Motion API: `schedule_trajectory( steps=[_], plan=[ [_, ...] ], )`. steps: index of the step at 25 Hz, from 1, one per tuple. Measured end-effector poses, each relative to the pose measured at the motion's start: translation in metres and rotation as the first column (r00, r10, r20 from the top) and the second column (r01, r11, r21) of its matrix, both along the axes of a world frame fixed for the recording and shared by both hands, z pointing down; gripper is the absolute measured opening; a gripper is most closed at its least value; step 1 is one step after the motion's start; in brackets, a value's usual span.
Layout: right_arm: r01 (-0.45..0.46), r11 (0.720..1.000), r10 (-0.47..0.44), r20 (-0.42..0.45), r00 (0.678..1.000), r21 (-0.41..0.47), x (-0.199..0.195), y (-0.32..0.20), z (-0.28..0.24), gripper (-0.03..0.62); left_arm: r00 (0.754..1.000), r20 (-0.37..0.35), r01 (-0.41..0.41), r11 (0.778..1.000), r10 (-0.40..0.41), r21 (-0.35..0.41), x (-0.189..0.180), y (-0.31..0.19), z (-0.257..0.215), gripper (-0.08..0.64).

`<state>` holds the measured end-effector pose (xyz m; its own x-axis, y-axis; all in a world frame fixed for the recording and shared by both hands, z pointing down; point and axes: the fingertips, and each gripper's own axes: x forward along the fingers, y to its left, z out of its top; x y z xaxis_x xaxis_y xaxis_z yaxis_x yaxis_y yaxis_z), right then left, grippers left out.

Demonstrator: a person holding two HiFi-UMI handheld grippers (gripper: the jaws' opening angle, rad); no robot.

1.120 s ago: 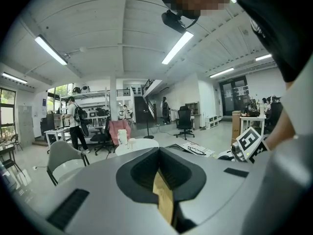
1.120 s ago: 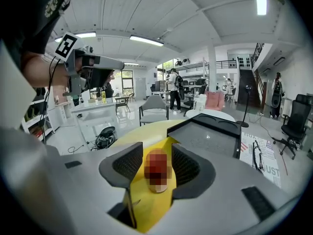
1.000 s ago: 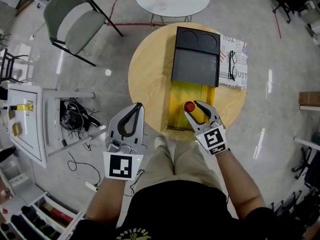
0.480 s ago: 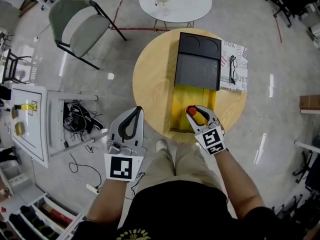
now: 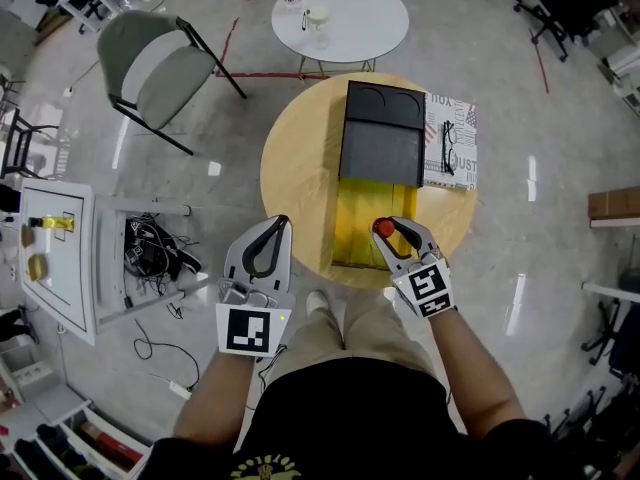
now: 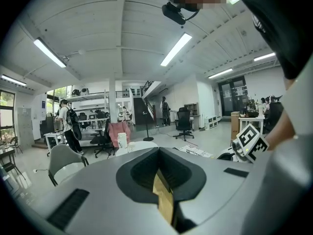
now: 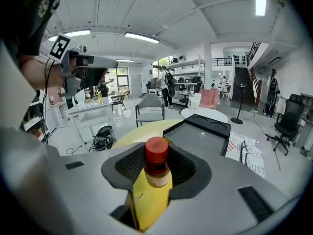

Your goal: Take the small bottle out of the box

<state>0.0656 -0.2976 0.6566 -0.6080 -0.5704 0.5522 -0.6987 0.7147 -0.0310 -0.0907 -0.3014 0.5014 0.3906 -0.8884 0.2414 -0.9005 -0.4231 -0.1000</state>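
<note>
The small bottle, with a red cap and a yellowish label, stands upright between my right gripper's jaws, and both pads press on it. In the head view its red cap shows at the right gripper, over the near right part of the yellow box. The box's black lid lies open on the far side. My left gripper hangs off the table's near left edge, shut and holding nothing; in its own view the left gripper shows only a thin slit between its jaws.
The box sits on a round wooden table. A newspaper with glasses lies right of the lid. A white round table stands beyond, a grey chair at far left, and a white shelf with cables to the left.
The right jaws have closed in on the bottle. The right gripper has drawn slightly toward the box's near end. The left gripper has stayed where it was.
</note>
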Motion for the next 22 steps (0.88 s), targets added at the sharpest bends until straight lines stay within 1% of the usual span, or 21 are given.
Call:
schedule_trajectory(
  steps=[4, 7, 15, 22],
  plan=[
    [-0.023, 1.0, 0.023, 0.005, 1.0, -0.006, 0.011, 0.003, -0.021, 0.153, 1.0, -0.017, 0.014, 1.0, -0.014, -0.001, -0.001, -0.001, -0.011, 0.014],
    [-0.037, 0.999, 0.037, 0.006, 0.999, -0.008, 0.018, 0.004, -0.033, 0.153, 1.0, -0.015, 0.005, 1.0, -0.005, 0.013, 0.0, -0.003, -0.02, 0.014],
    [-0.055, 0.998, 0.055, 0.006, 0.998, 0.031, 0.032, 0.007, -0.07, 0.153, 0.999, -0.038, -0.001, 1.0, 0.002, 0.027, 0.002, -0.002, -0.038, 0.014],
    [-0.027, 0.998, 0.026, 0.017, 1.0, 0.057, 0.027, 0.017, -0.117, 0.153, 0.999, -0.05, -0.003, 0.999, 0.006, 0.042, 0.0, -0.001, -0.063, 0.014]
  ],
)
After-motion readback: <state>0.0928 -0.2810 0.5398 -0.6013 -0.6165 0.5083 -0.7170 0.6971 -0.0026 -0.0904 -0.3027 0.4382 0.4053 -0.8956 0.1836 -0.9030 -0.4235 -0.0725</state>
